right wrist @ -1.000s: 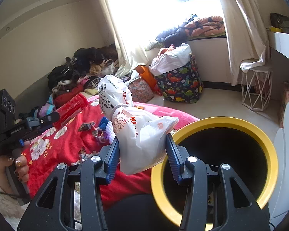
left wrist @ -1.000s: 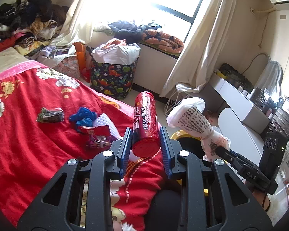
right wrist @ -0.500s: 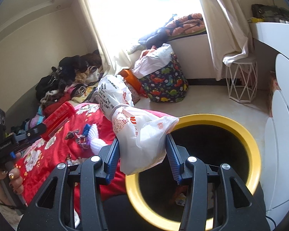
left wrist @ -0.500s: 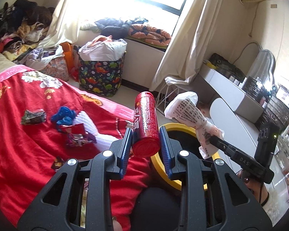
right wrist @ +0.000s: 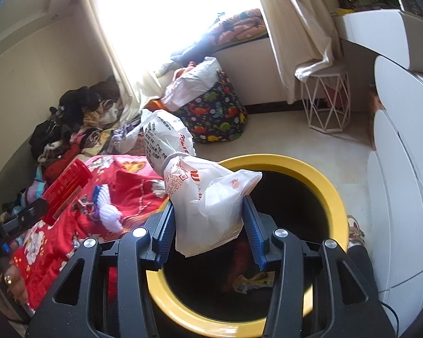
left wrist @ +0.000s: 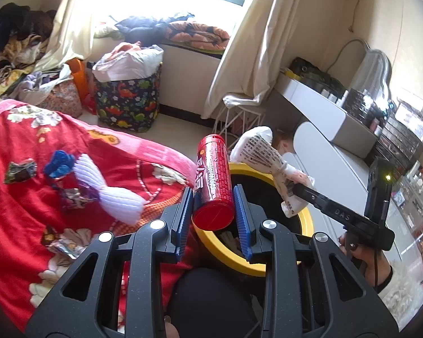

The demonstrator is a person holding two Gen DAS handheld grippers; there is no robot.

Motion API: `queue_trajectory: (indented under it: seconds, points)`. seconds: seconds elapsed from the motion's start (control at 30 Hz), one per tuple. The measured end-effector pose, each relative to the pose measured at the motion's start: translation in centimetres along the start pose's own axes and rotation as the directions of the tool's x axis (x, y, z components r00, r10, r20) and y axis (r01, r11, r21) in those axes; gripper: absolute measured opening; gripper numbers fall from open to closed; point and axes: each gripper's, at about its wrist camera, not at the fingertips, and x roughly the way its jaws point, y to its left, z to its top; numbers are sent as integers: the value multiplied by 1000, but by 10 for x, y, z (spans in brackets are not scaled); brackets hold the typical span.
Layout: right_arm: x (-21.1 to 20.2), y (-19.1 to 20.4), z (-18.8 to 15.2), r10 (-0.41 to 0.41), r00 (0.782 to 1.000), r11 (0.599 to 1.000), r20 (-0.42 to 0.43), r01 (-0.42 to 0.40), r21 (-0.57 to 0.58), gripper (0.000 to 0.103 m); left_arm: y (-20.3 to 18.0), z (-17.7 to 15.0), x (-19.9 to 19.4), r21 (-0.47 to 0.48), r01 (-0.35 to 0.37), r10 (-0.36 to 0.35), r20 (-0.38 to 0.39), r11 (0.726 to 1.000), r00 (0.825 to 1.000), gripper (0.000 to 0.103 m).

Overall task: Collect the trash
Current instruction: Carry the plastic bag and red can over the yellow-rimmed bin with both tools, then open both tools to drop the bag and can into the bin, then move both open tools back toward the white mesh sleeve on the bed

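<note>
Beside the red bedspread (left wrist: 22, 214) the yellow-rimmed bin (right wrist: 335, 197) now lies largely under both grippers, where a second ago only part of its rim showed, so I judge both items near ready to drop. Left gripper (left wrist: 213, 205) is clamped on the red can (left wrist: 213, 180) at the bin's near edge; right gripper (right wrist: 208, 219) is clamped on the white plastic bag (right wrist: 203, 197) above the opening. Bin depths are dark (some scraps are dimly visible), wrappers (left wrist: 19, 170) remain on the bedspread, and the can's exact overlap with the opening cannot be judged.
</note>
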Motion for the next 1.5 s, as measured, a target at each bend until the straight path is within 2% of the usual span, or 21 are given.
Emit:
queue_trajectory:
  seconds: [0.4, 0.63, 0.73, 0.77, 0.8, 0.87, 0.97, 1.03, 1.2, 1.5]
  points:
    - [3, -33, -4, -69, 997, 994, -20, 70, 83, 44, -30, -12, 37, 56, 49, -45, -69, 997, 997, 23]
    - [2, -44, -4, -91, 996, 988, -23, 93, 124, 44, -37, -18, 69, 49, 68, -61, -131, 996, 990, 23]
    - [0, -50, -5, -92, 996, 983, -21, 94, 156, 49, -35, -19, 81, 30, 92, -87, -149, 995, 985, 23]
    - [-1, -53, -6, -93, 995, 980, -16, 95, 177, 51, -33, -20, 84, 20, 91, -87, -152, 996, 985, 26]
    - [-3, -53, -6, -96, 995, 977, -14, 97, 189, 55, -31, -20, 86, 14, 86, -83, -150, 996, 985, 40]
    - [-3, -57, -6, -106, 994, 973, -14, 107, 205, 60, -26, -20, 86, -5, 69, -69, -137, 998, 988, 59]
    - [-2, -59, -5, -114, 993, 972, -9, 113, 205, 63, -20, -19, 80, -19, 52, -54, -116, 998, 992, 68]
    - [-1, -54, -5, -112, 994, 975, -8, 111, 190, 63, -17, -19, 74, -17, 28, -30, -96, 999, 995, 78]
    - [1, -36, -5, -84, 996, 988, 10, 82, 130, 66, -10, -15, 61, -15, -17, 16, -60, 1000, 998, 83]
    - [-3, 10, -3, 2, 998, 1000, 56, -1, -5, 71, 10, -5, 33, -15, -106, 107, 24, 994, 994, 84]
